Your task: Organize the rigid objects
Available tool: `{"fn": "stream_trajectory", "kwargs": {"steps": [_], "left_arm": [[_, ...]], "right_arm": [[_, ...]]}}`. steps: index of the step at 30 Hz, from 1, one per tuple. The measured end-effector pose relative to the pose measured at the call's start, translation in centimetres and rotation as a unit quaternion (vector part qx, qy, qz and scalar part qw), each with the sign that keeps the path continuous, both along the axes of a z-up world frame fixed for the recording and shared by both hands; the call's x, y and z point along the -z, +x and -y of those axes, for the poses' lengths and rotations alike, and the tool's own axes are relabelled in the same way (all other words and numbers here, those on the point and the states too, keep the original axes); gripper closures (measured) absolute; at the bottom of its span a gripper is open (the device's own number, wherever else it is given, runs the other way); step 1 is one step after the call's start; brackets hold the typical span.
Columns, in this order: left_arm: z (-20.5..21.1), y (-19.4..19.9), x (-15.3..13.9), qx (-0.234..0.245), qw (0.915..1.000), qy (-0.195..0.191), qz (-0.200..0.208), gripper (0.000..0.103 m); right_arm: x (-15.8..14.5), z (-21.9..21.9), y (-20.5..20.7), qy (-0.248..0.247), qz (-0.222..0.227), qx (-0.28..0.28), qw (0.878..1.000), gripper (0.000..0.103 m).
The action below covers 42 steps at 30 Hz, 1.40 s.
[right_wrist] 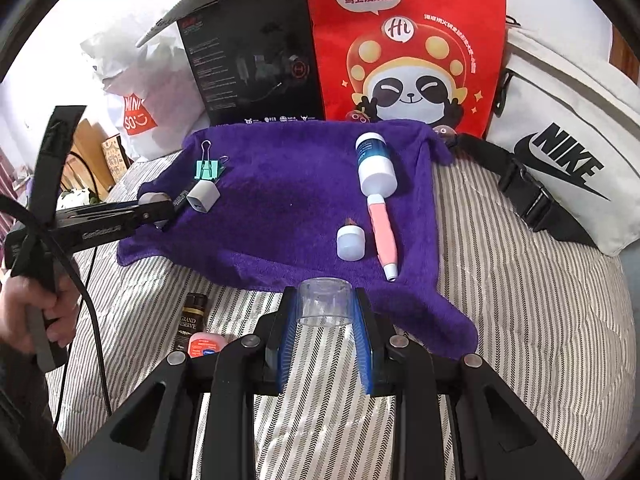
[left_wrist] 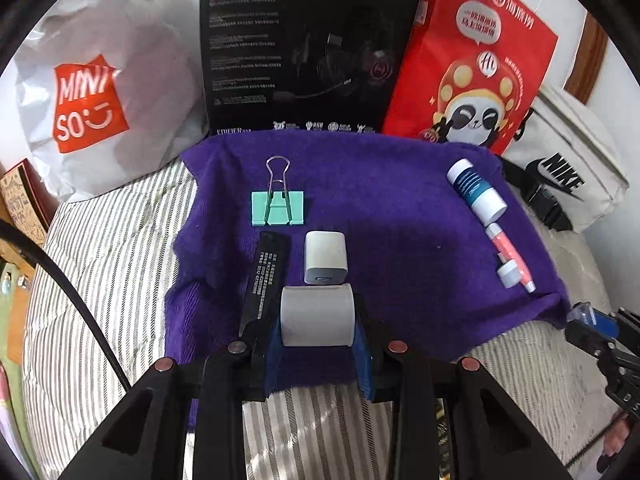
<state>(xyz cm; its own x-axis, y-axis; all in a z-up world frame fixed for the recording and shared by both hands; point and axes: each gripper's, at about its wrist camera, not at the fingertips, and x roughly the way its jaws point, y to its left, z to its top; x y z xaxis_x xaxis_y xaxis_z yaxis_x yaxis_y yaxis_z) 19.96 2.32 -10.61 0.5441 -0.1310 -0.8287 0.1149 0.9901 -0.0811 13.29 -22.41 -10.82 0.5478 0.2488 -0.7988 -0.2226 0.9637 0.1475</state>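
Observation:
A purple towel (left_wrist: 384,220) (right_wrist: 288,200) lies on the striped bed. My left gripper (left_wrist: 318,316) is shut on a grey cylinder (left_wrist: 317,316) over the towel's near left part, just behind a white charger cube (left_wrist: 326,258) (right_wrist: 203,197). A black flat strip (left_wrist: 266,276) and a mint binder clip (left_wrist: 277,208) (right_wrist: 208,168) lie beside it. My right gripper (right_wrist: 325,308) is shut on a clear plastic cap (right_wrist: 326,302) at the towel's near edge. On the towel's right lie a blue-white bottle (right_wrist: 376,164) (left_wrist: 476,190), a pink tube (right_wrist: 382,236) (left_wrist: 510,256) and a small white jar (right_wrist: 351,243) (left_wrist: 509,274).
Behind the towel stand a black headset box (left_wrist: 304,44) (right_wrist: 256,60), a red panda bag (left_wrist: 472,64) (right_wrist: 404,40) and a white Miniso bag (left_wrist: 96,96). A white Nike bag (right_wrist: 560,152) lies at the right. A dark bottle (right_wrist: 192,320) and a small pink tin (right_wrist: 206,344) lie on the bed.

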Motion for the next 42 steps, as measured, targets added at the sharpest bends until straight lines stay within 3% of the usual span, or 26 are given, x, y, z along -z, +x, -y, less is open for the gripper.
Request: {"fn": "stream_trajectory", "kwargs": {"steps": [16,29,38,42], "left_arm": [[1.3,2.1,1.9,0.022,0.9990,0.019,-0.035,0.073],[1.5,2.3,1.9,0.036,0.9985,0.023,-0.035,0.073],[0.5,1.3,1.5,0.031,0.9987,-0.004,-0.040,0.068],[0.2,-0.3,0.7,0.026,0.9993,-0.007,-0.026,0.058]], "right_arm": [[1.0,-0.1,1.1,0.023,-0.012,0.005,1.000,0.076],[1.3,-0.5,1.6,0.018,-0.017,0.005,1.000,0.076],[0.7,-0.6,2.0,0.017,-0.006,0.005,1.000,0.076],[0.6,-0.7,2.4,0.016,-0.003,0.006,1.000,0.076]]}}
